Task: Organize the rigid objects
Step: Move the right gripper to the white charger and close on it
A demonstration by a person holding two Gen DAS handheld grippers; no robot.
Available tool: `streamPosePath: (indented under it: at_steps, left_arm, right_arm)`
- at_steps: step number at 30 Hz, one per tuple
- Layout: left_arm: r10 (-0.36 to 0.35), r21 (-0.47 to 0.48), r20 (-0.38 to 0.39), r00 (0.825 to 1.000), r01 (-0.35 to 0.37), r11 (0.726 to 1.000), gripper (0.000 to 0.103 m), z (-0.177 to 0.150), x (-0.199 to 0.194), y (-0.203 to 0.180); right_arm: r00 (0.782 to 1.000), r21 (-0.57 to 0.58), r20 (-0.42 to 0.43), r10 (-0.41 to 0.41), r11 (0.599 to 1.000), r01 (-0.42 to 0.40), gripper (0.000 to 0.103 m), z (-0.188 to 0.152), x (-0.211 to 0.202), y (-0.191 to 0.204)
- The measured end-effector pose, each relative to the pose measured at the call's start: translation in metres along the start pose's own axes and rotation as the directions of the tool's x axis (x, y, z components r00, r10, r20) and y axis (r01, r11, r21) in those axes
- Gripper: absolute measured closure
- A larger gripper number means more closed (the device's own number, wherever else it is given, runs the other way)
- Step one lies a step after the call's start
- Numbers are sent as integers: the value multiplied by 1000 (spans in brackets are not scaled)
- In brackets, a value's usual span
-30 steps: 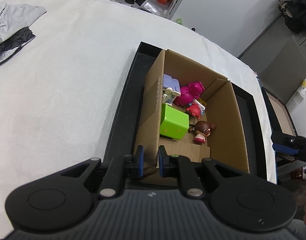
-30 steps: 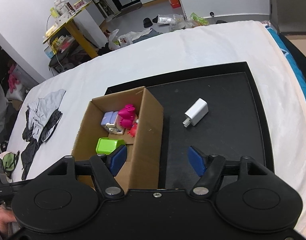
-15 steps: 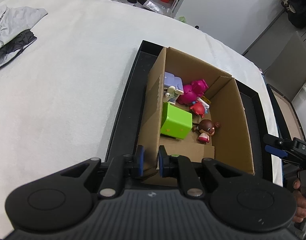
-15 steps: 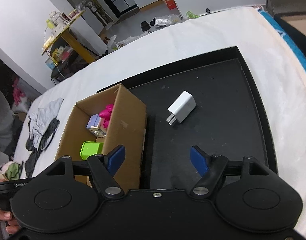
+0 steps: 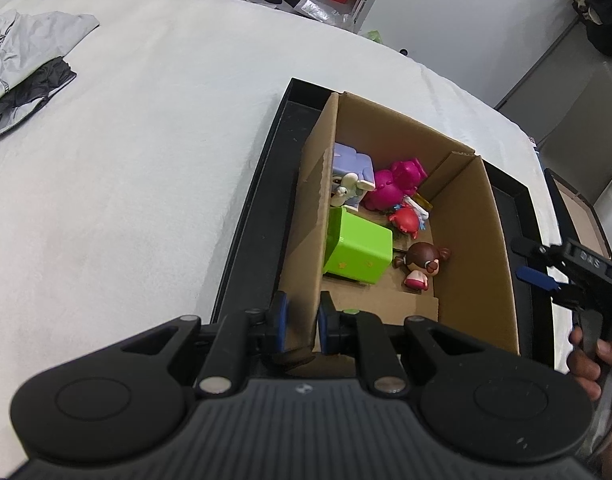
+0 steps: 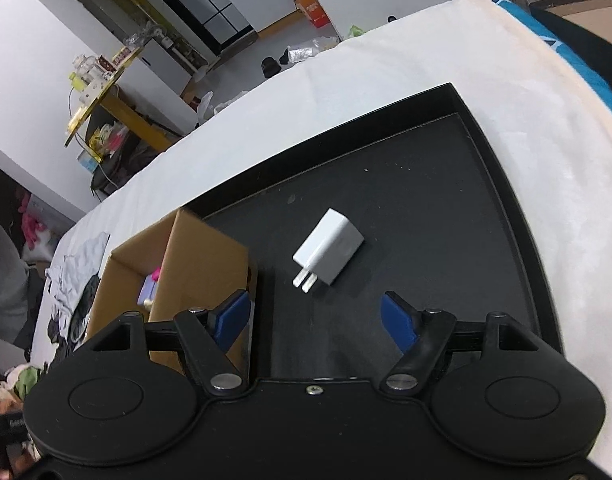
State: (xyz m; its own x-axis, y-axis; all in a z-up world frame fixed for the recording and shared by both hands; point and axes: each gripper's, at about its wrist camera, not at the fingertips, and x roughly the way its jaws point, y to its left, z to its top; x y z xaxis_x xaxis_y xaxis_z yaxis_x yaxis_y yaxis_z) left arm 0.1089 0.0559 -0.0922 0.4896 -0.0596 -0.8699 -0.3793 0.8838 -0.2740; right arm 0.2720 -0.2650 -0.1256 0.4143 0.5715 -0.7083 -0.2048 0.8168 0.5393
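Observation:
A cardboard box [image 5: 470,240] stands at the left end of a black tray [image 6: 446,208]. It holds a green block [image 5: 358,250], a pink toy [image 5: 394,186], a purple toy [image 5: 352,164], a red toy [image 5: 404,220] and a small doll [image 5: 422,264]. My left gripper [image 5: 300,322] is shut on the box's near left wall. A white charger plug [image 6: 330,250] lies on the bare tray floor. My right gripper [image 6: 316,318] is open, just short of the plug, which sits between and ahead of the fingers. The right gripper also shows in the left wrist view [image 5: 546,276].
The tray sits on a white sheet [image 5: 146,140]. Grey and black clothes [image 5: 22,72] lie at the far left of the sheet. A yellow table with clutter [image 6: 102,92] and floor items stand beyond the bed.
My right gripper has moved right and down toward the white plug, which now lies close ahead between the open fingers. The left gripper keeps its hold on the box wall.

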Motion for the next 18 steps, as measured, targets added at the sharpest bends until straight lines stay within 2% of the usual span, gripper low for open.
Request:
streamPosePath:
  at_steps: [18]
  left_arm:
    - [12,6,-8,1000,-12,1000,88,1,8,-1]
  right_arm:
    - [999,5,-29,-35,999,35,33,14,47,-2]
